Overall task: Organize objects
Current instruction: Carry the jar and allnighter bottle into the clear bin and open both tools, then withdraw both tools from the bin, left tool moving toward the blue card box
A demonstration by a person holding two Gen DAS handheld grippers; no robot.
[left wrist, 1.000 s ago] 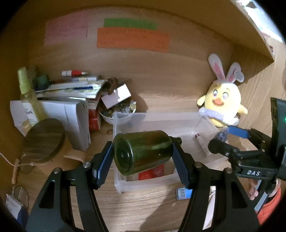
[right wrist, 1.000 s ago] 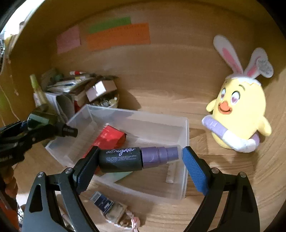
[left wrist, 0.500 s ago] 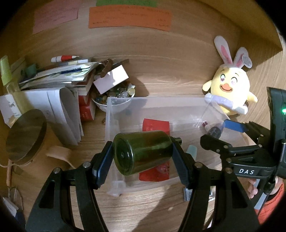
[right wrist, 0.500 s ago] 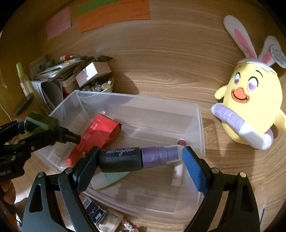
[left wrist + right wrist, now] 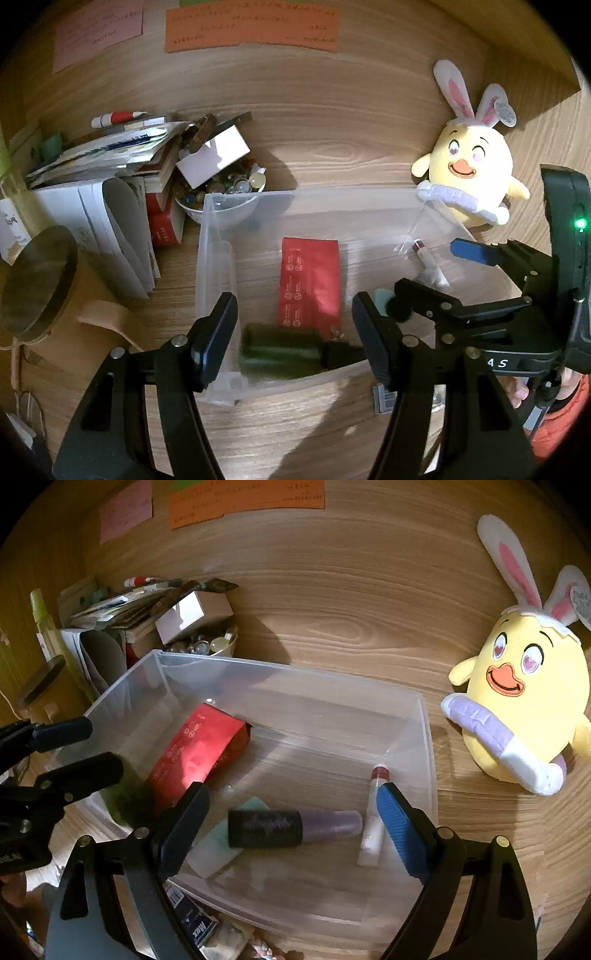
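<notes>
A clear plastic bin (image 5: 210, 258) (image 5: 428, 738) sits on the wooden desk. My left gripper (image 5: 293, 332) is open above its near left end; a dark green bottle (image 5: 280, 356), blurred, lies in the bin below it. My right gripper (image 5: 291, 819) is open above the bin's near right part; a black and purple spray bottle (image 5: 291, 829), blurred, lies below it. The bin also holds a red packet (image 5: 310, 280) (image 5: 199, 753), a white tube with a dark red cap (image 5: 373, 819) (image 5: 428, 262) and a pale teal item (image 5: 221, 834).
A yellow bunny-eared plush (image 5: 472, 173) (image 5: 517, 709) sits right of the bin. Behind the bin's left end are a bowl of beads (image 5: 225, 195), a white box (image 5: 214, 155), stacked papers (image 5: 110, 151) and a round dark disc (image 5: 33, 280). Small packets (image 5: 199, 926) lie in front.
Both grippers moved in over the bin and opened. The green bottle left the left gripper and the spray bottle left the right one; both are down in the bin.
</notes>
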